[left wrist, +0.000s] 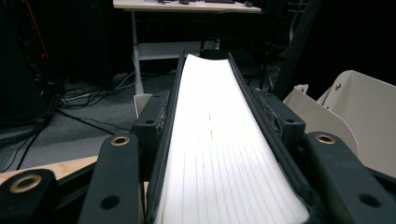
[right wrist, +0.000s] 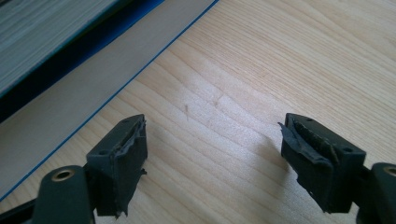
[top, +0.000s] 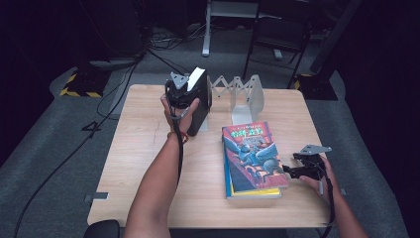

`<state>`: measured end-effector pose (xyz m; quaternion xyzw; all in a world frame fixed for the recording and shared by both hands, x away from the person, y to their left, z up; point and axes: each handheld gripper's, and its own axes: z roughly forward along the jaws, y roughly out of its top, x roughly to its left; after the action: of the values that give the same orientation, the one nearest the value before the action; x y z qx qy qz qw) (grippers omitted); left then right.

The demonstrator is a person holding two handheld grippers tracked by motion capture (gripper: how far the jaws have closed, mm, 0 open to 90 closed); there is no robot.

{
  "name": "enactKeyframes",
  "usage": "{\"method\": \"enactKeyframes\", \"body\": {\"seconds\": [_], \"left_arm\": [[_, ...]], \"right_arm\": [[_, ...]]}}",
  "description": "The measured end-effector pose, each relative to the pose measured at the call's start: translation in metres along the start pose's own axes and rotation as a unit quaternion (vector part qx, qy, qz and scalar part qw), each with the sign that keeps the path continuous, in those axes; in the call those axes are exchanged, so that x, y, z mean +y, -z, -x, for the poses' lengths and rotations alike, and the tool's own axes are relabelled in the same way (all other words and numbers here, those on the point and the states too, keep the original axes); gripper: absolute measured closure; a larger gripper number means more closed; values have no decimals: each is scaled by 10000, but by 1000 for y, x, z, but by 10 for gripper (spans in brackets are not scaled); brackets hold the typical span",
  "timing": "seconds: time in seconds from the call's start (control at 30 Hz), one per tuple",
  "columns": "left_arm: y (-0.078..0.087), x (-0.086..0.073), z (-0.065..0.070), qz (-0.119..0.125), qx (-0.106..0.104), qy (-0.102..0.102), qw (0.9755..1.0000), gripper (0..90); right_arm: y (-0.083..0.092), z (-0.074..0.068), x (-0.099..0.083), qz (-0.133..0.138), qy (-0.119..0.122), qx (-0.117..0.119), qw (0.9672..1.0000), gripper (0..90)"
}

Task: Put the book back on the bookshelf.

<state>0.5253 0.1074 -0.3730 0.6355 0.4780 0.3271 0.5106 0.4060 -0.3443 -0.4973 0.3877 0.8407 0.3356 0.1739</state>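
My left gripper [top: 189,95] is shut on a black-covered book [top: 200,106] and holds it upright over the far middle of the table. In the left gripper view the book's white page edge [left wrist: 219,154] runs between the jaws, and the pads [left wrist: 152,119] press on both covers. A stack of books with a colourful top cover [top: 252,156] lies flat at centre right. My right gripper [top: 291,171] stands open just right of that stack, low over the wood [right wrist: 219,116], with nothing between its fingers [right wrist: 123,158]. The stack's blue-edged side [right wrist: 70,107] shows at the upper left.
A folding metal book rack [top: 243,94] with upright plates stands at the table's far edge, right beside the held book. The wooden table [top: 148,163] has bare room on its left half. Beyond the table are cables, chair legs and a desk frame.
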Motion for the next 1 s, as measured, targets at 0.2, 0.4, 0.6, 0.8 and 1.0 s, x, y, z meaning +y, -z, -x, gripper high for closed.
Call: {"method": "enactKeyframes", "body": {"seconds": [0.2,0.4,0.6,0.8,1.0], "left_arm": [[1,-1,2,-24,63,-22,10000,491],[0,-1,3,-123,48,-29,9999,461],[-5,-2,6,-364,139,-206,9990,457],[-1,-1,11,-332,378,-231,9985,500],[-1,3,17,-284,732,-341,9963,511]], "right_arm": [[0,0,0,-12,-2,-6,10000,230],[0,0,0,-18,-1,-5,10000,231],[0,0,0,-19,-2,10,10000,235],[0,0,0,-8,-40,48,10000,235],[0,1,0,-15,-43,85,10000,235]]}}
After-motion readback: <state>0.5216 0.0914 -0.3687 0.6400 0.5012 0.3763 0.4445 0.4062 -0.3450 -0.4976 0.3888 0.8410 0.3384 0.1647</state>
